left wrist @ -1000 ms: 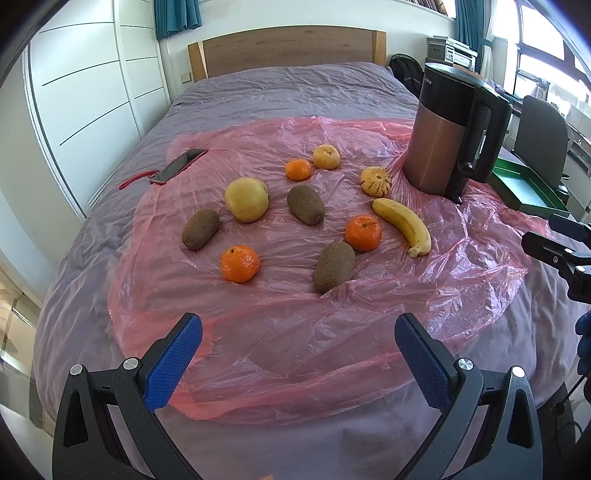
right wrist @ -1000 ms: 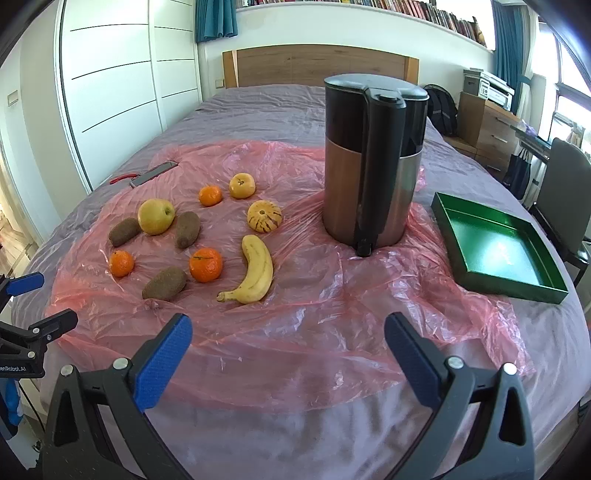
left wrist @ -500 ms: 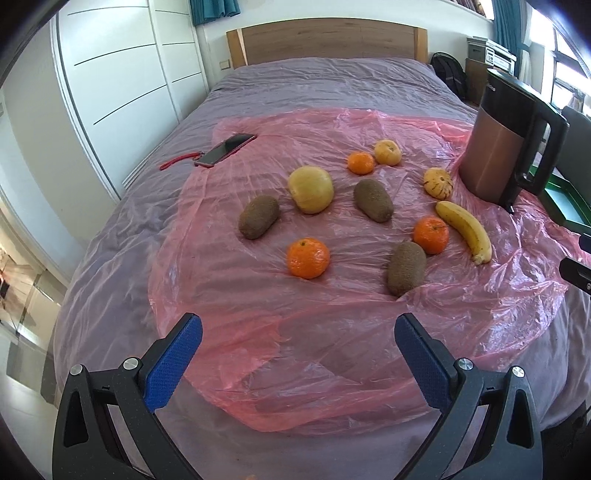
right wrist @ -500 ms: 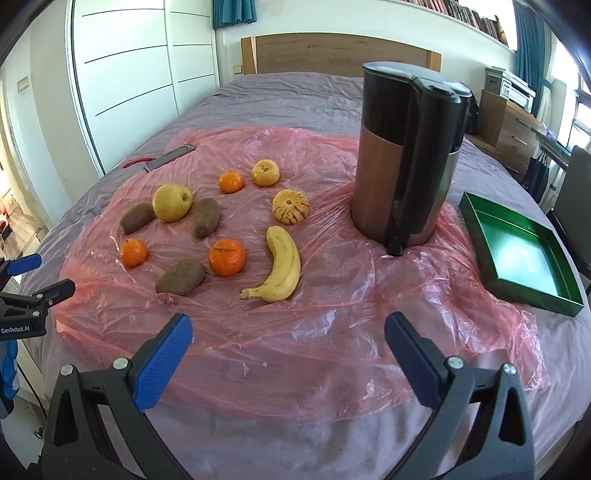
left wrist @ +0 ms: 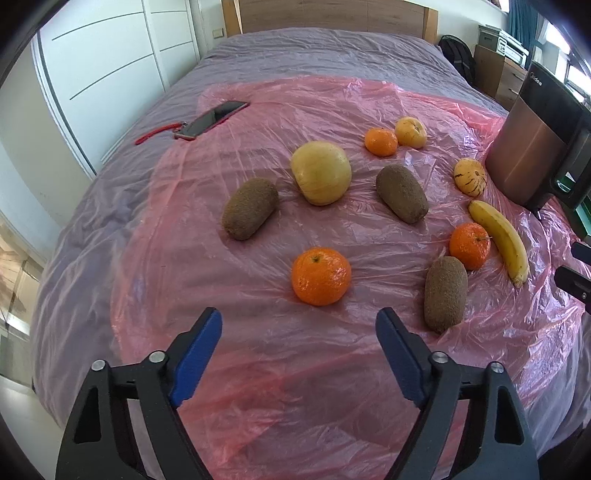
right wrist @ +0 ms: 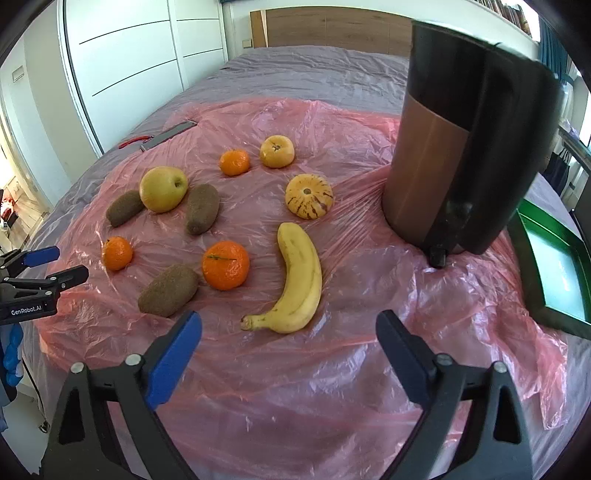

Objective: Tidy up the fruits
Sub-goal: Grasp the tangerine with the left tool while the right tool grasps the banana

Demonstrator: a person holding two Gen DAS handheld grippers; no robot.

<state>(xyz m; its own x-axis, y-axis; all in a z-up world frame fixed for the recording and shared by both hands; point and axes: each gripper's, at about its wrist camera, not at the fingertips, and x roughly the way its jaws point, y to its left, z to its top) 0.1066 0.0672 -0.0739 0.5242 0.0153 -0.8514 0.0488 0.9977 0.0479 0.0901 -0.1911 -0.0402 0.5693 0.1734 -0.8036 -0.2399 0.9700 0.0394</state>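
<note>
A wide bed (left wrist: 325, 55) fills the room, made up with a grey-purple cover, its wooden headboard (right wrist: 332, 31) against a white wall (left wrist: 208, 14). White wardrobe doors (right wrist: 129, 48) with thin dark lines run down one side. On the far side (near the window, where the daylight is strongest) a teal curtain (left wrist: 517, 18) hangs beside a wooden cabinet (left wrist: 498, 74), with a dark backpack (left wrist: 456, 51) leaning at the bed's corner. Pale flooring (left wrist: 14, 398) shows below the bed's edge.

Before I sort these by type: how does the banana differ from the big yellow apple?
The banana is long and curved, lying flat; the apple is round, its stem dimple showing. The banana lies apart from other fruit near the kettle; the apple sits between two kiwis. Both are yellow and rest on the pink plastic sheet.
</note>
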